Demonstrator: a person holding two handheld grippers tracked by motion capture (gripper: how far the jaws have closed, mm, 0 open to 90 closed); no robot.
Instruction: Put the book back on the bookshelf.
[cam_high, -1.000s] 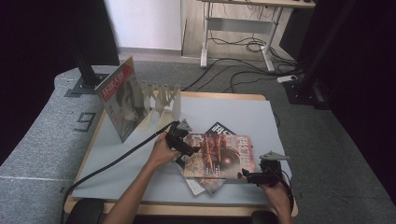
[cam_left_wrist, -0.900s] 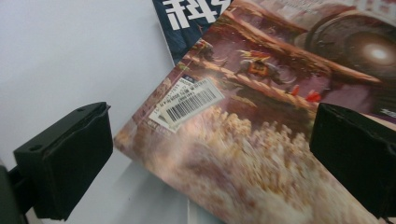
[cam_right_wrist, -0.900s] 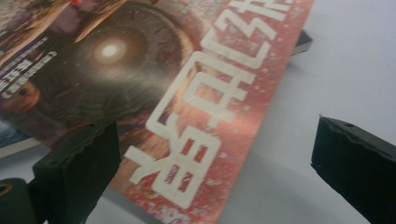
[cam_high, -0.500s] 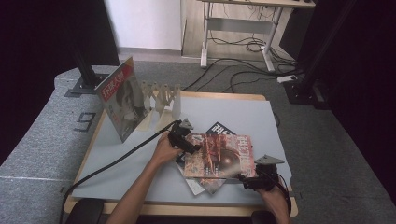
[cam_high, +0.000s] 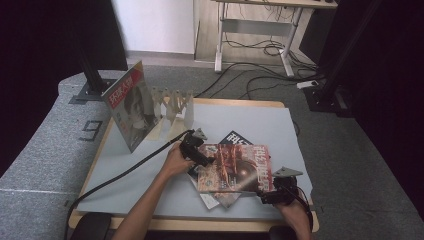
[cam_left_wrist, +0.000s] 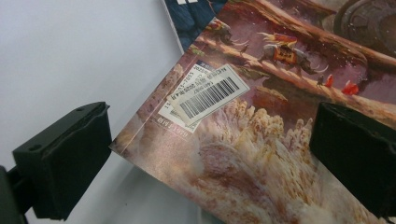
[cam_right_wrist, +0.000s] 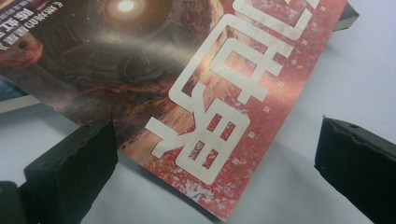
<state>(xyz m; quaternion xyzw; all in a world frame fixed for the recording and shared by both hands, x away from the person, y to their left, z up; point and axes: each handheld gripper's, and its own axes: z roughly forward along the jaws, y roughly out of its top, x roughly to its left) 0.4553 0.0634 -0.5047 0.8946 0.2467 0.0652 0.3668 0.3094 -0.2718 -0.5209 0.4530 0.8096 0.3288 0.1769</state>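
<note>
Left gripper (cam_high: 197, 152) jaws spread wide, straddling the left corner of a glossy red-brown illustrated magazine (cam_high: 235, 167), barcode sticker (cam_left_wrist: 210, 92) between them. Right gripper (cam_high: 274, 192) jaws also spread, around the magazine's near right corner; contact probably none, hard to tell. Magazine lies on top of a dark-covered magazine (cam_high: 239, 139) on the pale blue table mat (cam_high: 260, 120). Far left, an upright red-titled magazine (cam_high: 131, 107) leans in a white slotted rack (cam_high: 172, 102).

red-brown illustrated magazine (cam_high: 235, 167); pale grey table (cam_high: 260, 120).
</note>
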